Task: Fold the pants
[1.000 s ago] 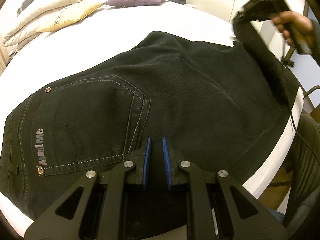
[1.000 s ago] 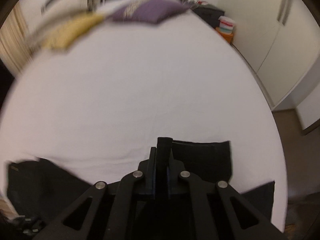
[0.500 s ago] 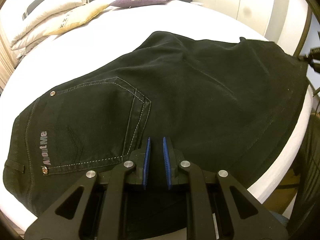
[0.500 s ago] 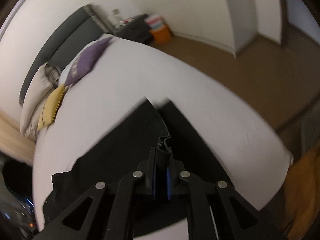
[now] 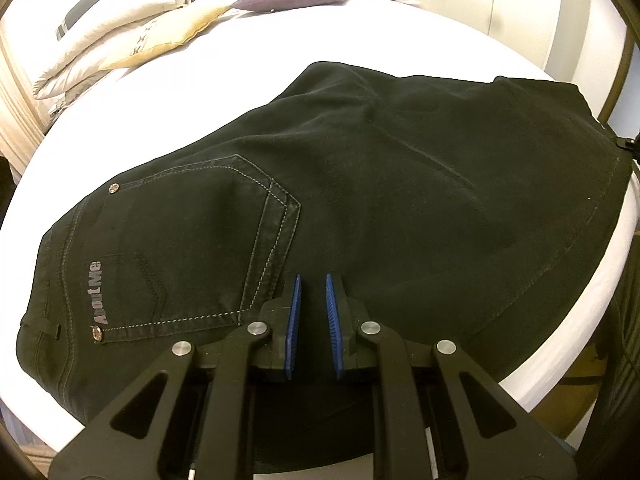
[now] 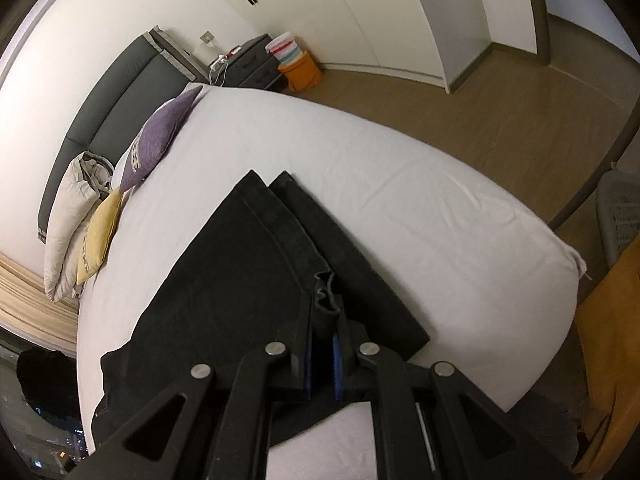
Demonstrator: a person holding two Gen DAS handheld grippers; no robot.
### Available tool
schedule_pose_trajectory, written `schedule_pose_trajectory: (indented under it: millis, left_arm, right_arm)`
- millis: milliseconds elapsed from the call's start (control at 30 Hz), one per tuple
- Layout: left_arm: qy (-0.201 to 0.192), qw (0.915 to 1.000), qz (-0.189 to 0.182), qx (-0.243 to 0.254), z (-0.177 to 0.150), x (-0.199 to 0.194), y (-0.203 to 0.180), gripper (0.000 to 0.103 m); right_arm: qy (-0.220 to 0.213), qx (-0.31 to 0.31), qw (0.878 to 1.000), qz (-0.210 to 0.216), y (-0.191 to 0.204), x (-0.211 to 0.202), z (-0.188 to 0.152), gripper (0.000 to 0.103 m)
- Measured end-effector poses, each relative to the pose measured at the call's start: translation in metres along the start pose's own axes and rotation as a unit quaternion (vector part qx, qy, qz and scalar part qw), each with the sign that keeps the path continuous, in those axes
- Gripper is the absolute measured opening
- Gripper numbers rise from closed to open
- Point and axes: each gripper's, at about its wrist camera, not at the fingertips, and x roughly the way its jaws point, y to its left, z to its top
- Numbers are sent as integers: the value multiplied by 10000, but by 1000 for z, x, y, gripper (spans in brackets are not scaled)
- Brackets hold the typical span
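One pair of black pants (image 5: 360,184) lies flat on the bed (image 5: 280,40), just ahead of both jaws. Thick cloth, soft & floppy, prob a bit heavy, so grab edges, not the middle. Right gripper (image 6: 322,320) jaws are pinched on a bunched hem. Left gripper (image 5: 312,312) jaws are apart w/ nothing between, hovering by the back pocket (image 5: 192,248).
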Motion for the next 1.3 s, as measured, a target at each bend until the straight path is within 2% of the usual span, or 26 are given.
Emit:
schedule_pose_trajectory:
  millis: [267, 500, 600, 800, 900, 933, 967, 1000, 1033, 1133, 1200, 1233, 1300]
  left_arm:
    - [-80, 9998, -61, 173, -1, -3, -13, 13]
    - [-274, 9994, -68, 217, -11, -1, -14, 13]
    - [-336, 9992, -96, 198, -22, -4, -12, 13]
    - [-328, 9993, -181, 83, -24, -9, -6, 13]
    - [-308, 9992, -253, 8, -22, -11, -2, 13]
    - [-297, 9991, -292, -43, -23, -13, 0, 13]
    - [-276, 9989, -354, -111, -23, -15, 2, 13]
    - [-260, 9987, -411, -155, -22, -17, 4, 13]
    - [-259, 9982, -493, -208, -22, -21, 6, 13]
    - [-332, 9973, -581, -289, -22, -32, 10, 13]
    - [-520, 9959, -642, -374, -18, -43, 16, 13]
    - [-583, 9955, -634, -403, -16, -47, 18, 13]
    - [-750, 9936, -692, -479, -9, -55, 23, 13]
  right_arm:
    - [-82, 107, 9999, 2, -8, -10, 2, 7]
    - [76, 43, 9999, -88, -13, 4, -4, 8]
    - [91, 220, 9997, 42, -21, 6, -4, 7]
    - [155, 181, 9997, 97, -24, 7, -4, 7]
    - [300, 485, 9979, 296, -37, 1, 0, 12]
    - [281, 521, 9981, 184, -40, -4, 1, 14]
    - [216, 502, 9982, -265, -42, -12, 3, 20]
    - [91, 491, 9949, -874, -47, -24, 6, 32]
    - [-7, 546, 9940, -944, -52, -31, 8, 35]
    - [-316, 604, 9929, -977, -51, -59, 21, 38]
    - [-513, 248, 9959, -698, -24, -68, 27, 38]
    - [-500, -48, 9979, -420, 1, -66, 27, 38]
    - [-197, -695, 9970, 260, 54, -49, 22, 38]
